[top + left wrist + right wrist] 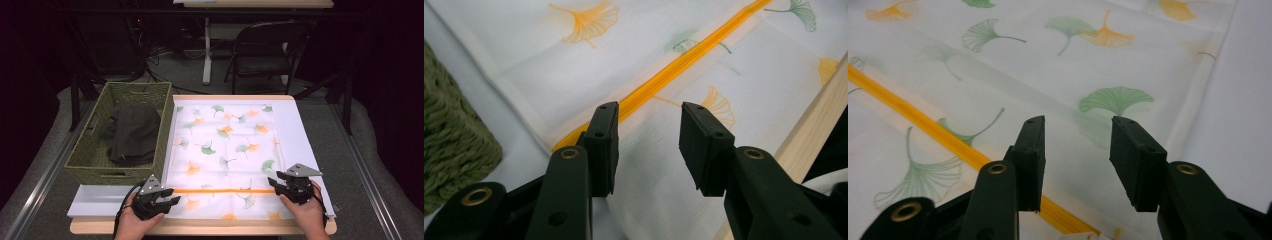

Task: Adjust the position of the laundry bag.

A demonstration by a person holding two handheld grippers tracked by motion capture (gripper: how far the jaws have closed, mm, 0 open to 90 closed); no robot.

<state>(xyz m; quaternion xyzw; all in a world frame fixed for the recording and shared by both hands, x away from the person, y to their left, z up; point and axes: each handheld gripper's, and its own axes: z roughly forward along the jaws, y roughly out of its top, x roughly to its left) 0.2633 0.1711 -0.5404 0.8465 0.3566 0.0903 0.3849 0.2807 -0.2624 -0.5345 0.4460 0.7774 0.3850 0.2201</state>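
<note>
**Take both near corners of the cloth before you lift**

Your left gripper (167, 196) has its jaws partly apart with nothing between them; in the left gripper view the pads (604, 145) hang just over the cloth (225, 150), one above the orange stripe (659, 80), the other toward the table's wooden front edge (819, 110). Your right gripper (276, 184) stands the same way, jaws partly apart and empty, poised over the cloth just inside its right hem, with the stripe (948, 142) running under its left pad.

The cloth lies flat on the white sheet (310, 145) that covers the table, spread from the far edge almost to the near edge, its stripe crossing close to the front. The basket (122, 132), holding a dark garment (132, 132), stands at the table's left edge, touching or nearly touching the cloth's left hem.

The step in hand looks like gripping the near end for a fold or a lift. To do it well:

- Bring each gripper down at the outer corner, not mid-hem, so the near edge stays taut between your hands.
- Tip the lower pad under the hem, so you pinch the cloth alone and not the sheet beneath.
- Close both at once and at matching spots along the stripe, or the fold will likely skew.
- Keep your left hand off the basket wall as you rise.
</note>
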